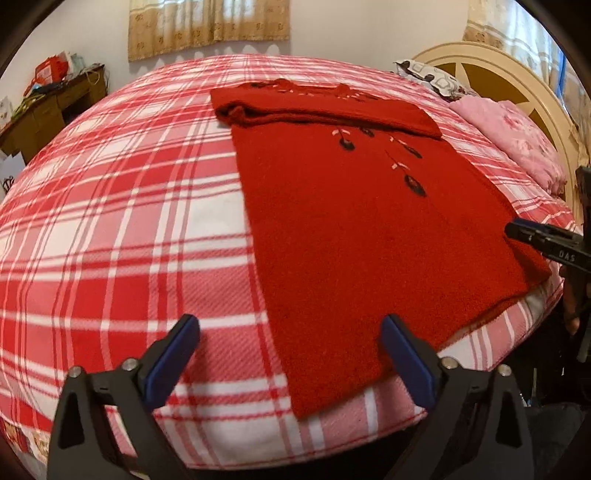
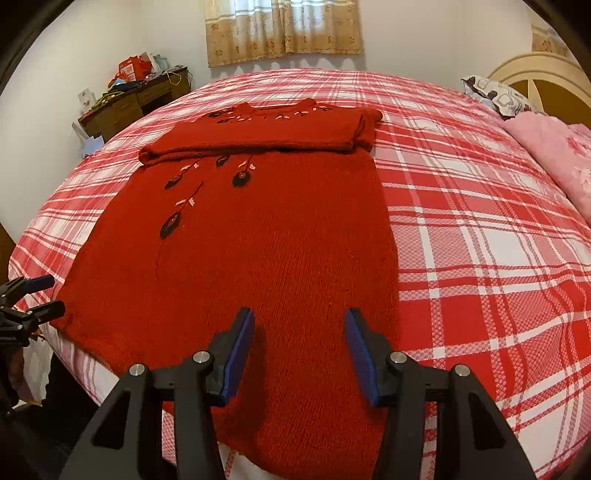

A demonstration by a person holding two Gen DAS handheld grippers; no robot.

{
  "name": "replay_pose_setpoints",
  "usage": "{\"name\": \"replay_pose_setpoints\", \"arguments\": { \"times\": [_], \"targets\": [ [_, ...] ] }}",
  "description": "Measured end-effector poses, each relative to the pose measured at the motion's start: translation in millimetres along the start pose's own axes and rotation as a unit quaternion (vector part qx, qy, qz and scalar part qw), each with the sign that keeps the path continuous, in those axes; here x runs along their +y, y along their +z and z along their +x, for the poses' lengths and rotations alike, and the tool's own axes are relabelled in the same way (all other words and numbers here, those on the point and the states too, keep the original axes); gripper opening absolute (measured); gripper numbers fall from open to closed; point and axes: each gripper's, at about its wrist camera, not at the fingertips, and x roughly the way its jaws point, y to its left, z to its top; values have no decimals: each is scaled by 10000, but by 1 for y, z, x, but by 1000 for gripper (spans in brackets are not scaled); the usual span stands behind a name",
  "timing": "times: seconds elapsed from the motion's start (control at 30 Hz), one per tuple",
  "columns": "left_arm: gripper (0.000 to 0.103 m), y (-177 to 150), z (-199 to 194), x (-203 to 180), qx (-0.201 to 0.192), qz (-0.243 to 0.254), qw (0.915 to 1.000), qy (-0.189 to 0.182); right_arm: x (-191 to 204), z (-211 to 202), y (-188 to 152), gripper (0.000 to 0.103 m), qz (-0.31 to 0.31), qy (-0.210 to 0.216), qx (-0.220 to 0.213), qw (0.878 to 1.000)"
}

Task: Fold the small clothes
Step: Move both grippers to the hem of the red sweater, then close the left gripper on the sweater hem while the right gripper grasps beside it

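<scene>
The left tongs (image 1: 290, 326) stand wide apart and hold nothing, hovering above the near left corner of the red knitted sweater with dark embroidered flowers (image 1: 343, 221); one blue pad is over the sweater's hem and the other is over the red-and-white plaid bed cover (image 1: 122, 221) beside it. The right tongs (image 2: 299, 321) stand about half open, also with nothing between them, poised over the sweater's near hem toward its right side.

The sweater lies flat on the plaid bed cover, close to the bed's near edge. Its sleeves are folded across the chest in a band just below the collar. Dark flowers with pale pink leaves trail down from that band.

Its long axis runs away from the tongs, hem nearest them and collar pointing toward the beige patterned curtain (image 2: 282, 29) beyond the sweater.
</scene>
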Motion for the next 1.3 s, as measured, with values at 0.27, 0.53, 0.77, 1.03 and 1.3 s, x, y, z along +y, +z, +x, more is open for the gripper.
{"name": "replay_pose_setpoints", "arguments": {
  "times": [0.27, 0.53, 0.77, 1.03, 1.3],
  "targets": [
    [84, -13, 5, -4, 223, -226, 9992, -261, -4, -8, -6, 55, 90, 42, -119, 9999],
    [55, -17, 5, -18, 254, -149, 9983, -506, -5, -8, -8, 55, 114, 39, -170, 9998],
    [19, -17, 4, -7, 197, -315, 9982, -466, -19, -18, -5, 55, 309, 15, -257, 9992],
    [9, -12, -15, -3, -90, -172, 9982, -560, -57, -39, -17, 56, 793, -39, -129, 9968],
    [9, -11, -9, 4, -38, -260, 9979, -584, -58, -45, -40, 55, 990, 668, 138, 9927]
  ]
}}
